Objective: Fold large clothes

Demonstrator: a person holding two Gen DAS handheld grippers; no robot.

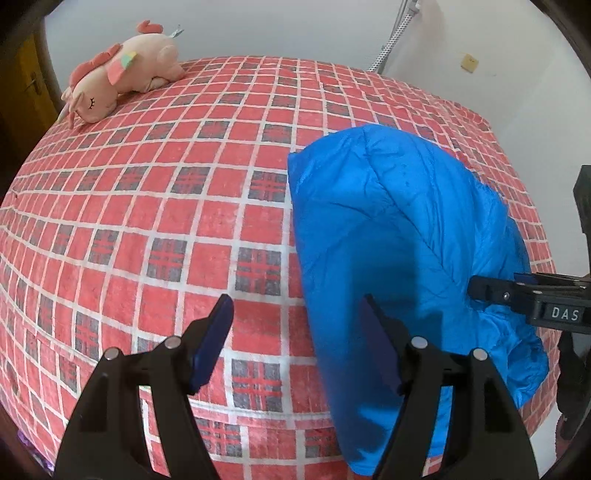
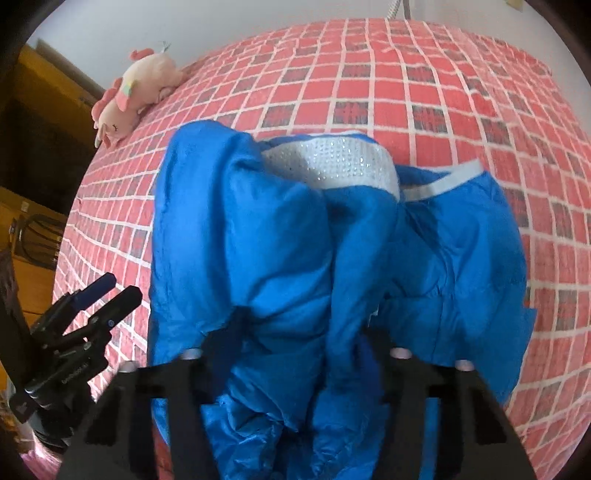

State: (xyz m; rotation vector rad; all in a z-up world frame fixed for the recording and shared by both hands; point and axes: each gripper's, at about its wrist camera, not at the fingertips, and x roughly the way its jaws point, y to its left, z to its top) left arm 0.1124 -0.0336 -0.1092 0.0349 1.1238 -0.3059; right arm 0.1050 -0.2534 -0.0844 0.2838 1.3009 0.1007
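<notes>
Left wrist view shows my left fingers [image 1: 295, 336] spread wide over the checked bed [image 1: 155, 206], holding nothing, beside the blue jacket [image 1: 388, 229] that lies bunched on it. My right fingers [image 2: 295, 332] are buried in jacket fabric, apparently pinching it. A plush toy [image 1: 122, 74] rests far off.

Ahead of my fingers I see a red plaid bedspread [image 1: 166, 206], a pale wall [image 1: 277, 26], and a wooden door [image 1: 26, 77] far left.
</notes>
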